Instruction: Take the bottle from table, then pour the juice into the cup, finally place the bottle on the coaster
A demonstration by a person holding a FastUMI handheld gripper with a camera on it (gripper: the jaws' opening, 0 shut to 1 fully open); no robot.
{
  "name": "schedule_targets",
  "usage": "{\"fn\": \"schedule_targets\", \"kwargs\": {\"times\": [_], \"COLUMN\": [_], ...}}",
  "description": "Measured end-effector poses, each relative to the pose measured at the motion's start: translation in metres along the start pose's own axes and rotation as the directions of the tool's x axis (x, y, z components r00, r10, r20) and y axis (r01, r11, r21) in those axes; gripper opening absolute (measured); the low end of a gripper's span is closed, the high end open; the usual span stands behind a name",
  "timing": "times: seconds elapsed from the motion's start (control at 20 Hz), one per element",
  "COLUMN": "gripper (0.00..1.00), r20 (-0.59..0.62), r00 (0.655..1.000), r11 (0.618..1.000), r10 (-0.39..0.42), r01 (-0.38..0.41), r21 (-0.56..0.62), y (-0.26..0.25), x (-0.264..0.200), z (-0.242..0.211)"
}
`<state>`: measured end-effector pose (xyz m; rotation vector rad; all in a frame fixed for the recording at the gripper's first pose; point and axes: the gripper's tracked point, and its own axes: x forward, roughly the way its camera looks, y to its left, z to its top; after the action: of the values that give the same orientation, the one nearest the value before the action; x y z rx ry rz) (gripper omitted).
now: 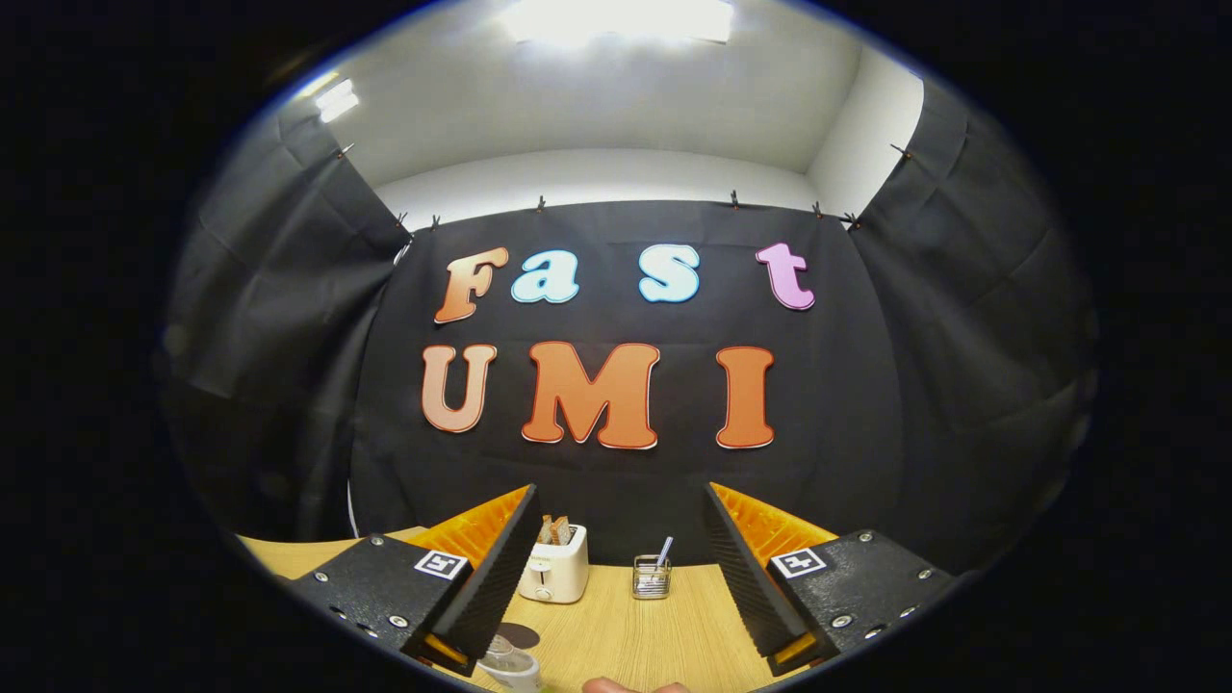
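Tongs wide open, bottle not yet taken

The tongs (621, 568) grip nothing; the bottle (510, 664) sits low by the left finger, next to the dark coaster (520, 634). A toaster (555, 568) stands far ahead. By my reading, taking, pouring and placing all remain.

The gripper view rides low over the wooden table (626, 626), level, facing the booth's black cloth back wall. The gripper (616, 568) frames it, fingers spread wide, nothing between. The toaster (555, 568) and wire basket (652, 577) sit far, by the wall. The bottle's top (508, 664) sits very near, beside the left finger.
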<state>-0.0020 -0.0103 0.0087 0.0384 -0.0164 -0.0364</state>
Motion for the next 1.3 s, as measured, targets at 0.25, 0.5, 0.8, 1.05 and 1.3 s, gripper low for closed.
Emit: {"fn": "schedule_targets", "kwargs": {"times": [0.25,0.5,0.8,1.05,1.3], "gripper": [0.99,0.99,0.99,0.99,0.99], "r20": [0.000,0.013,-0.021,-0.116,-0.203], "r00": [1.000,1.000,1.000,0.990,0.961], "r11": [1.000,1.000,1.000,0.993,0.974], "r10": [-0.017,-0.020,0.009,0.085,0.189], "r01": [0.017,0.020,-0.008,-0.075,-0.157], "r21": [-0.001,0.005,0.030,0.094,0.160], "y": [-0.004,-0.002,0.011,0.035,0.063], "x": [-0.002,-0.005,-0.009,-0.018,-0.037], "z": [0.003,0.004,-0.020,-0.068,-0.116]}}
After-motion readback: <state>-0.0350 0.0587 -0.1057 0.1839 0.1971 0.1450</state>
